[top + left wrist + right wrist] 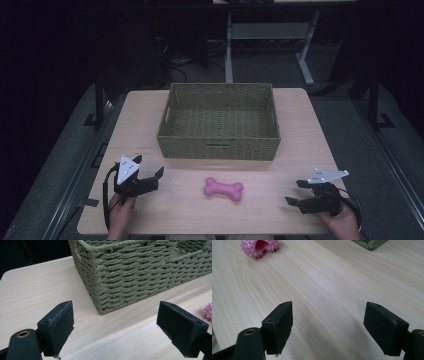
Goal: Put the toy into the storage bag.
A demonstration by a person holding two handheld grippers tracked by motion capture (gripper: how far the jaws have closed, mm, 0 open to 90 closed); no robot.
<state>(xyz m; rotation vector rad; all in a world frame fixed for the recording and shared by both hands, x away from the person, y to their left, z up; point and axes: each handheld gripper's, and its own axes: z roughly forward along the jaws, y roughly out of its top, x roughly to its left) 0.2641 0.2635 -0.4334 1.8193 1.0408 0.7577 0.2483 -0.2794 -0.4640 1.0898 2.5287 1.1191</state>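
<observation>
A pink, knobbly bone-shaped toy (223,189) lies on the wooden table (310,140) near its front edge, midway between my two grippers. Behind it stands a green woven basket (219,147), which looks empty. My left gripper (151,176) rests at the front left, open, with nothing between its jaws; in the left gripper view (117,327) it faces the basket's near corner (100,300), and the toy's tip (208,311) shows at the right edge. My right gripper (296,192) sits at the front right, open and empty (329,325), pointing toward the toy (260,247).
The basket's corner (369,243) shows at the top of the right gripper view. Beyond the table are dark floor, cables and a white desk frame (305,60). Bare tabletop lies on both sides of the basket.
</observation>
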